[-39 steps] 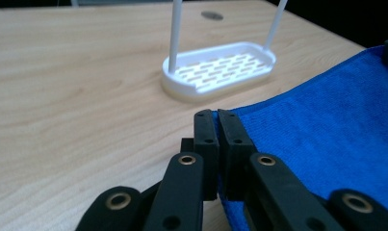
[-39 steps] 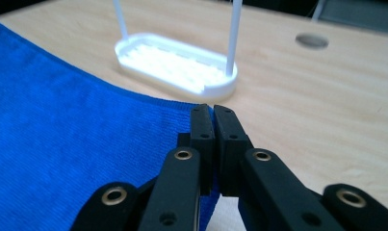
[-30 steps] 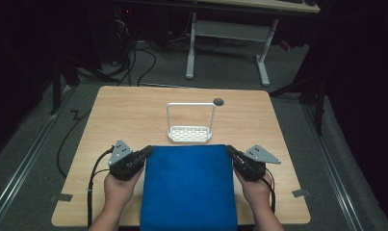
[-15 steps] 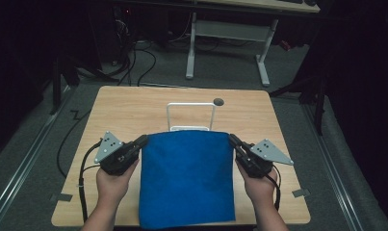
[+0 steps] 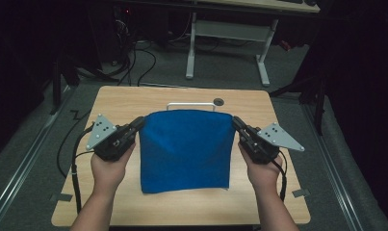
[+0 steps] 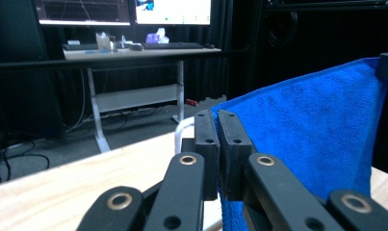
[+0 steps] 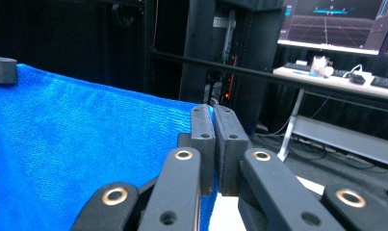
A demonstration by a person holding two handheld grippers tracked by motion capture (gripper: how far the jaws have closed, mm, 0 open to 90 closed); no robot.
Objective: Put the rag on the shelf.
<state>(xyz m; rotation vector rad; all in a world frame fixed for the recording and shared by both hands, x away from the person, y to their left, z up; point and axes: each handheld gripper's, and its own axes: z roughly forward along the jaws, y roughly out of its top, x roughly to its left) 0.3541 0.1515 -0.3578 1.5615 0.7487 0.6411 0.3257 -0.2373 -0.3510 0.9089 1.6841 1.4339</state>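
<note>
A blue towel hangs stretched between my two grippers above the wooden table, its lower edge resting near the table's front. My left gripper is shut on the towel's upper left corner, and in the left gripper view the cloth spreads away to the right. My right gripper is shut on the upper right corner; in the right gripper view the towel spreads to the left. Both hands hold the grippers at about the same height.
A white wire rack stands behind the towel, mostly hidden by it. A round cable hole lies near the table's far edge. Beyond the table stand a white-legged desk and floor cables.
Both grippers have risen with the towel's far corners, lifting it from flat on the table to hanging upright. The towel now hides most of the wire rack.
</note>
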